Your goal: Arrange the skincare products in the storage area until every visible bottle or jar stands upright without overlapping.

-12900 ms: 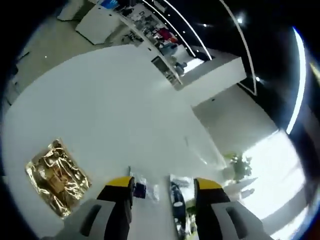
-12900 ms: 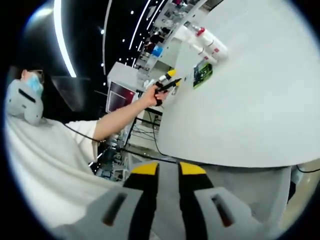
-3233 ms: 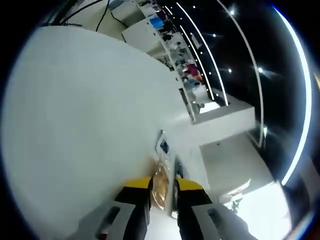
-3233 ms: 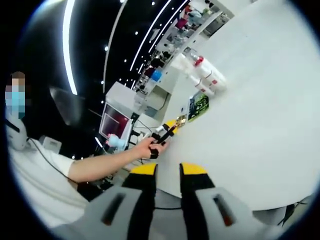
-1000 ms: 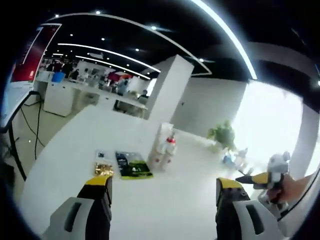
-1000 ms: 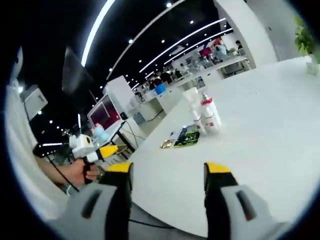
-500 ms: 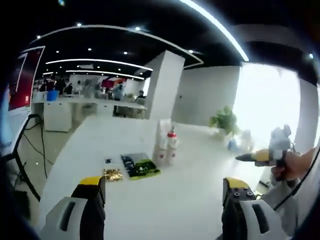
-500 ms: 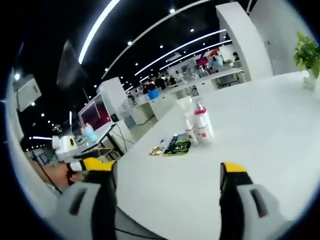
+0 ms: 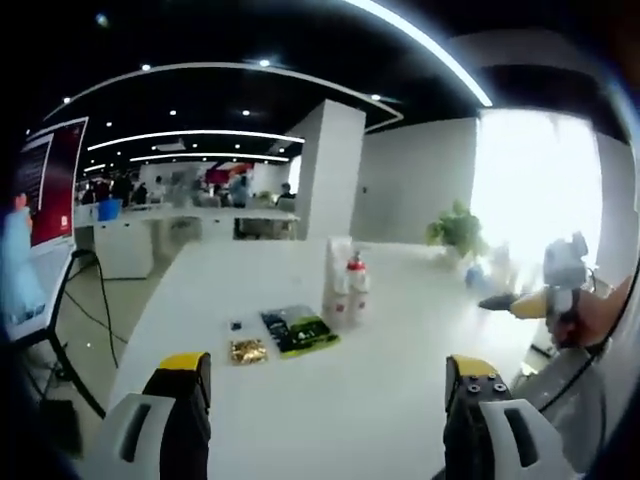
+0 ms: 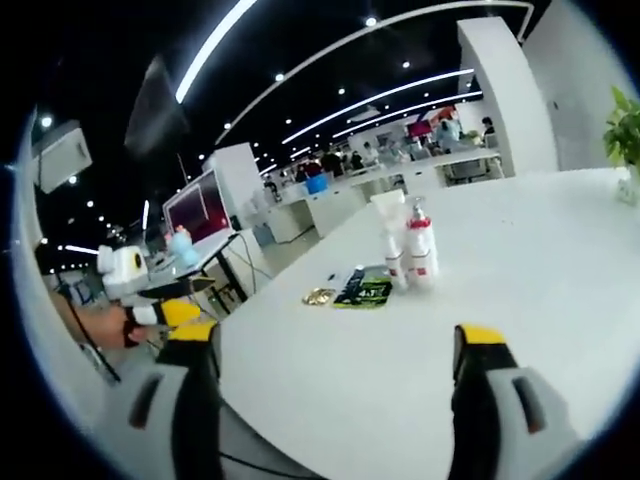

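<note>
Labels on bottles [image 9: 347,290] and green packet [image 9: 300,330] unreadable. Left gripper [image 9: 325,375] and right gripper [image 10: 340,345]: jaws wide apart, empty, above table [image 10: 560,260].

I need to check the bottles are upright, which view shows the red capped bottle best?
The right gripper view: the red capped bottle stands larger and sharper, upright among the white bottles. The left gripper view shows it smaller and blurrier, also upright.

White table [image 9: 300,400], white bottles [image 10: 412,255] with red labels, green-and-black sachet [image 9: 300,331], gold foil sachet [image 9: 248,351]
</note>
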The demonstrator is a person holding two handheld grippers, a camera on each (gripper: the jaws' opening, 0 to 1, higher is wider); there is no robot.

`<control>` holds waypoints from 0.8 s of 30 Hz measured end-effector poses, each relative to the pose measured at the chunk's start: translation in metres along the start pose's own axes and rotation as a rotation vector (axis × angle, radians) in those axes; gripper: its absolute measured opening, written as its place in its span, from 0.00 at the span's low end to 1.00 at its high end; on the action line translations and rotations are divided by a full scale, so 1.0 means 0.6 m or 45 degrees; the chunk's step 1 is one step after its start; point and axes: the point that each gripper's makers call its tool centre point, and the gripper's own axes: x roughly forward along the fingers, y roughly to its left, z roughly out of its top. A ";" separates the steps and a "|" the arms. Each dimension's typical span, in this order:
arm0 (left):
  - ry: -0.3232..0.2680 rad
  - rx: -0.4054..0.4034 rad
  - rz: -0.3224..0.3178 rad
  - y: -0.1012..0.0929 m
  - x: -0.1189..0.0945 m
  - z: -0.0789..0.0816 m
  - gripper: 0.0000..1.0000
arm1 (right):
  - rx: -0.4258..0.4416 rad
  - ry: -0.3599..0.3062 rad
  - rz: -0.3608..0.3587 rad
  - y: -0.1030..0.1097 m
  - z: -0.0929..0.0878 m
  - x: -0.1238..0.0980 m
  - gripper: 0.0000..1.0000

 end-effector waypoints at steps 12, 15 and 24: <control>0.000 -0.003 0.051 0.017 -0.007 -0.011 0.99 | -0.006 0.010 -0.017 -0.005 -0.005 -0.003 0.98; 0.009 -0.005 0.062 0.021 -0.012 -0.017 0.99 | -0.013 0.012 -0.013 -0.003 -0.005 -0.003 0.98; 0.009 -0.081 0.133 0.038 -0.027 -0.027 0.99 | -0.012 0.039 0.006 0.002 -0.013 -0.002 0.98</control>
